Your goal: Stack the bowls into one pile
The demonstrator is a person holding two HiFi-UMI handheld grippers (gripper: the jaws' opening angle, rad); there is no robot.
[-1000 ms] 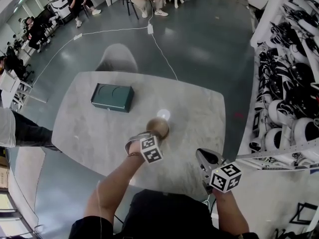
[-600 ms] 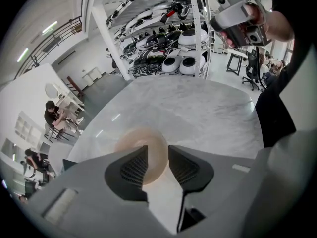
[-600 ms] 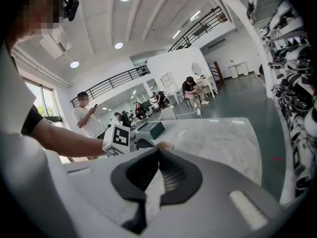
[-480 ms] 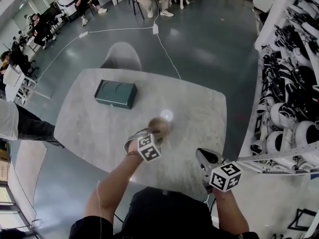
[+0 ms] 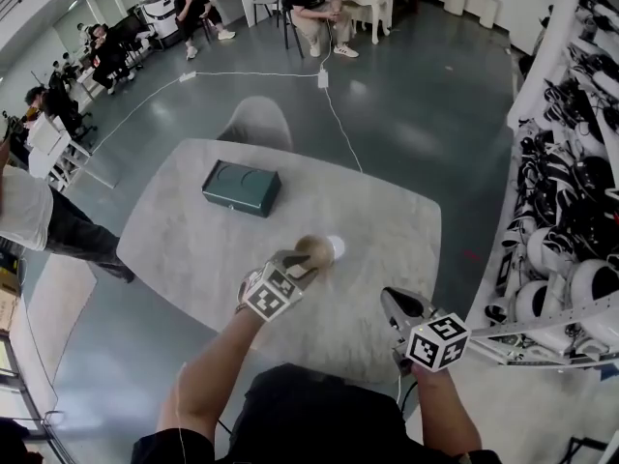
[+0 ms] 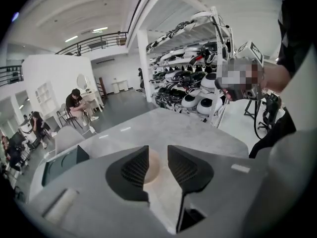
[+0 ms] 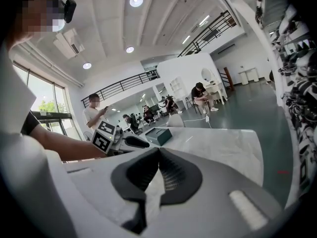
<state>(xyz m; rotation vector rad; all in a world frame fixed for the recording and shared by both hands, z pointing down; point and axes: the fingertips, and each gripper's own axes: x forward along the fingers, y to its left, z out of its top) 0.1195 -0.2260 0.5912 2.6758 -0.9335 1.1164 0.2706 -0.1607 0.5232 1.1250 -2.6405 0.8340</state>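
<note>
The left forearm (image 5: 208,380) reaches bare from 6 o'clock up toward 1 o'clock, carrying the left claw (image 5: 301,259) tilted downward above the worktop (image 5: 174,249). In the left gripper view its jaws have just been opening and stand apart with nothing pressed between them. The tan bowls (image 5: 314,250) show through the gap, sitting on the worktop beyond the pads. How many are nested I cannot tell. They rest near the worktop's middle, at about 5 o'clock from the dark green box (image 5: 242,188). The right claw (image 5: 389,300) is held low over the worktop's edge at 5 o'clock, well apart from the bowls and pointing toward 11 o'clock. The right gripper view shows its jaws together and holding nothing. Around the worktop, a standing person (image 5: 39,222) is at 9 o'clock. A pale chair (image 5: 259,124) is pushed in at 12 o'clock, and a white cable (image 5: 340,129) runs across the floor behind it. A rack (image 5: 571,211) crowded with black-and-white headgear fills the 3 o'clock side. Nothing lies between either claw and the bowls.
</note>
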